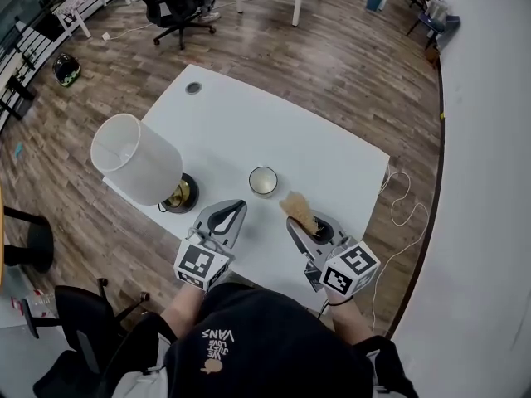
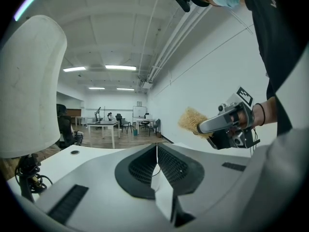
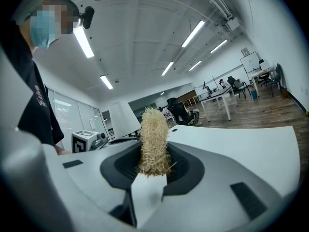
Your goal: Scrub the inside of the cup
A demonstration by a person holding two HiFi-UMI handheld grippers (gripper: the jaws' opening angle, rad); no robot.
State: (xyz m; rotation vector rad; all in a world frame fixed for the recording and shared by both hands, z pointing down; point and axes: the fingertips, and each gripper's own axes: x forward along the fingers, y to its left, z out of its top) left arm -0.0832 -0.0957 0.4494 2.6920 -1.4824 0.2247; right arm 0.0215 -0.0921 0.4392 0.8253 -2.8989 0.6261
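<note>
Holding a straw-coloured scrubber (image 3: 153, 141) between closed jaws, right gripper (image 1: 299, 224) hangs over the near part of the white table (image 1: 332, 152). The fibre tuft sticks out past the tips, and its clamped lower end is hidden by the pads. Left gripper (image 2: 157, 159): jaws pressed together, nothing between them. Cup (image 1: 263, 181) stands upright on the table, beyond both grippers and roughly between them, apart from each. Its inside is dim from the head view, contents not readable. Neither gripper view shows the cup. Lamp (image 1: 137, 160) with white shade stands to the cup's left, and the shade hides part of its base. Person (image 1: 265, 347) fills the bottom of the head view, cut off by the frame edge
</note>
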